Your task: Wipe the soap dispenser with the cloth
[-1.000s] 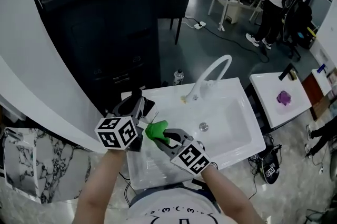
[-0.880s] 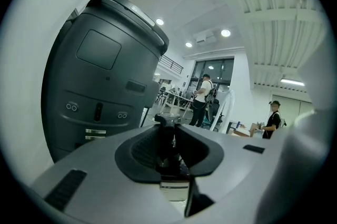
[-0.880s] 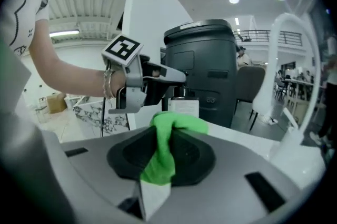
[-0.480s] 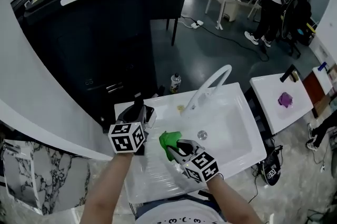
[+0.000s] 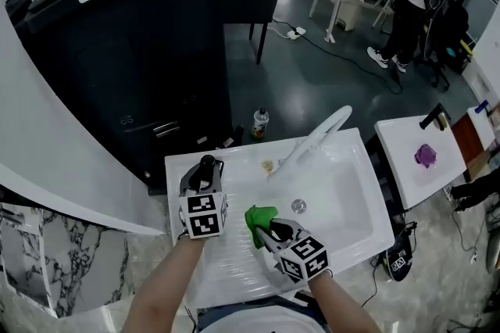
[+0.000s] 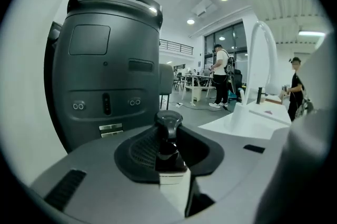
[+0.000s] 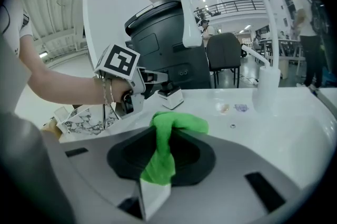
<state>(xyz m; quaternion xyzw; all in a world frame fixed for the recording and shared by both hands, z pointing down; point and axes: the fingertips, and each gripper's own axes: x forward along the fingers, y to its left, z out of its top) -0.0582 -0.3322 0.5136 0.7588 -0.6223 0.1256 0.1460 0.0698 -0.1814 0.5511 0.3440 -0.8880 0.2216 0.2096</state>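
Your left tongs are clamped on the soap dispenser at the sink's back-left corner. Your right tongs pinch the green cloth over the sink's left ledge.

A white soap dispenser with a black pump is clamped upright in the left hand-held gripper. A bunched green cloth is pinched by the right hand-held gripper nearby.

White sink top; soap dispenser upright near far left corner, arched white tap rising from far edge, small yellowish scrap beside its foot, drain mid-basin
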